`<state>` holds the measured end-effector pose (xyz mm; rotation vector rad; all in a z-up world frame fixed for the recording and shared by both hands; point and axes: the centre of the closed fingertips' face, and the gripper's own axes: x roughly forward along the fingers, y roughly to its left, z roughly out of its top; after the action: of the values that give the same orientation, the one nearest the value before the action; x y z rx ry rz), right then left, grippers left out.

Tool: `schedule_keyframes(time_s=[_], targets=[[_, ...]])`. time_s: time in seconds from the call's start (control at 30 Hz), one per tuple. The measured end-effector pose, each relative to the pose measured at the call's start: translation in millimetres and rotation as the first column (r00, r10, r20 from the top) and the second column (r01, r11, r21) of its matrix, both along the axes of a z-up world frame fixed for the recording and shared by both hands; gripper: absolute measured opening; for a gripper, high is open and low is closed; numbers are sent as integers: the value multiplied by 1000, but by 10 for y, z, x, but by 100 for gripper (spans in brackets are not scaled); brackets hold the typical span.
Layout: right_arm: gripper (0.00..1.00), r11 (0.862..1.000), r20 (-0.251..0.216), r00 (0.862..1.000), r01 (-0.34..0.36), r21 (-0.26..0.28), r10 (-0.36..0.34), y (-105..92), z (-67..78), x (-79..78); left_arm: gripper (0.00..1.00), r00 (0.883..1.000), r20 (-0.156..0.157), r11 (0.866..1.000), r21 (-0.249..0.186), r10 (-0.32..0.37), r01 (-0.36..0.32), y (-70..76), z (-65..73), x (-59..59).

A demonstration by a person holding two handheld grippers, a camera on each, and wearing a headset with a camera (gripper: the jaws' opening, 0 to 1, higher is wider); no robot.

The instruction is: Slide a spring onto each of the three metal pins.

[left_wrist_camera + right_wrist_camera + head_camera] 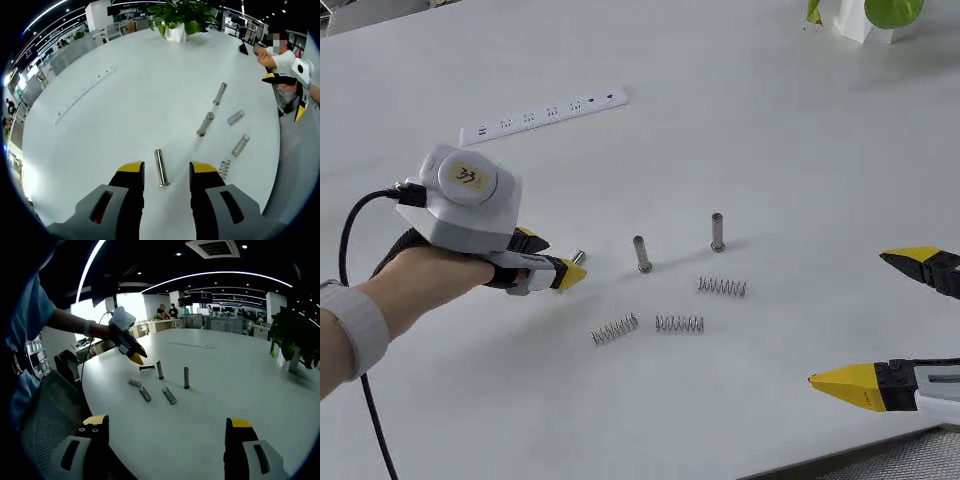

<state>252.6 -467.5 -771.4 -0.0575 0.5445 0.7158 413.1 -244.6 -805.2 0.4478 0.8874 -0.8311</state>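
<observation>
The person is holding the left gripper (566, 257) low over the white counter (800, 150). Its jaws are spread and straddling the fallen pin (160, 167), which is lying flat on its side between the two yellow tips without touching either. The jaws appear to be lining up across the shaft, so that closing them would pinch the pin and let it be stood up or held steady for a spring.

The other two pins are standing upright just beyond it, the near pin (641, 254) and the far pin (717, 231), in a rough row with the fallen one. Standing this way is leaving their shafts free for a spring to drop over from above.

The three springs are lying loose on their sides on the counter, just in front of the pins: the left spring (614, 329), the middle spring (679, 323) and the right spring (721, 286). None is sitting on a pin, so the task looks to be at its very start.

The right gripper (846, 318) is hovering off to the right, well apart from the parts. Its jaws are spread wide and gripping nothing, probably ready to take a spring. A power strip (545, 115) is lying farther back on the counter, out of the way.
</observation>
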Motion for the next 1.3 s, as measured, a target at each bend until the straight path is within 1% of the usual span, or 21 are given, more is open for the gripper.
schedule_keyframes(time_s=[0.03,0.1,0.17,0.2,0.27,0.3,0.33,0.37,0.43,0.47,0.5,0.53,0.7,0.8,0.93,0.97,1.0,1.1,1.17,1.23,1.3], targets=[[96,1000,2,1000,2,1,-2,2,3,-1,29,1000,1,1000,8,4,-4,-4,-17,23],[96,1000,1,1000,2,4,-2,11,6,-6,27,1000,-9,1000,17,13,-13,-2,-43,44],[96,1000,4,1000,1,5,-1,27,10,-14,27,1000,-6,1000,26,17,-17,-10,-66,86],[96,1000,8,1000,0,4,0,36,7,-17,24,999,-21,999,33,24,-23,-5,-86,93],[96,1000,10,1000,-4,-4,4,44,-7,-23,21,999,-23,999,32,31,-30,-16,-99,123],[96,1000,7,1000,-9,-8,9,51,-19,-31,20,999,-29,998,47,40,-38,-3,-122,144],[96,1000,7,1000,-12,-11,12,57,-23,-35,18,999,-35,998,47,38,-36,-11,-135,151],[96,1000,7,1000,-16,-13,16,65,-26,-41,16,998,-42,997,60,48,-45,2,-157,165],[96,1000,9,1000,-22,-14,22,77,-21,-45,15,998,-47,997,63,51,-48,-4,-183,183],[96,1000,11,1000,-24,-12,24,86,-13,-45,15,996,-63,996,74,57,-52,3,-213,184],[96,1000,12,1000,-25,-11,25,91,-9,-44,15,996,-65,996,71,59,-54,-5,-221,192],[96,1000,13,1000,-26,-11,26,92,-3,-41,15,995,-76,995,77,66,-61,-8,-237,188],[96,1000,15,1000,-21,-7,21,80,1,-33,12,994,-97,995,91,60,-51,-61,-269,175],[96,1000,14,1000,-17,-7,17,66,1,-40,11,992,-105,993,102,63,-52,-72,-296,178],[96,1000,14,1000,-10,-5,10,42,-2,-50,10,990,-124,990,129,67,-51,-55,-351,162],[96,1000,14,1000,-8,-5,8,33,-4,-53,10,990,-123,989,136,68,-51,-51,-366,161],[96,1000,14,1000,-6,-5,7,28,-6,-54,9,992,-114,988,148,47,-29,-47,-375,159],[96,1000,10,1000,-5,-8,5,13,-25,-61,9,992,-110,989,143,56,-40,-60,-365,178],[96,1000,5,1000,-4,-7,4,12,-39,-65,7,993,-101,986,160,56,-40,-41,-372,205],[96,1000,3,1000,-7,-9,7,19,-46,-69,6,991,-111,986,155,77,-59,-40,-369,220],[96,1000,4,1000,-10,-8,10,28,-47,-68,6,991,-109,986,156,75,-57,-39,-369,216]])
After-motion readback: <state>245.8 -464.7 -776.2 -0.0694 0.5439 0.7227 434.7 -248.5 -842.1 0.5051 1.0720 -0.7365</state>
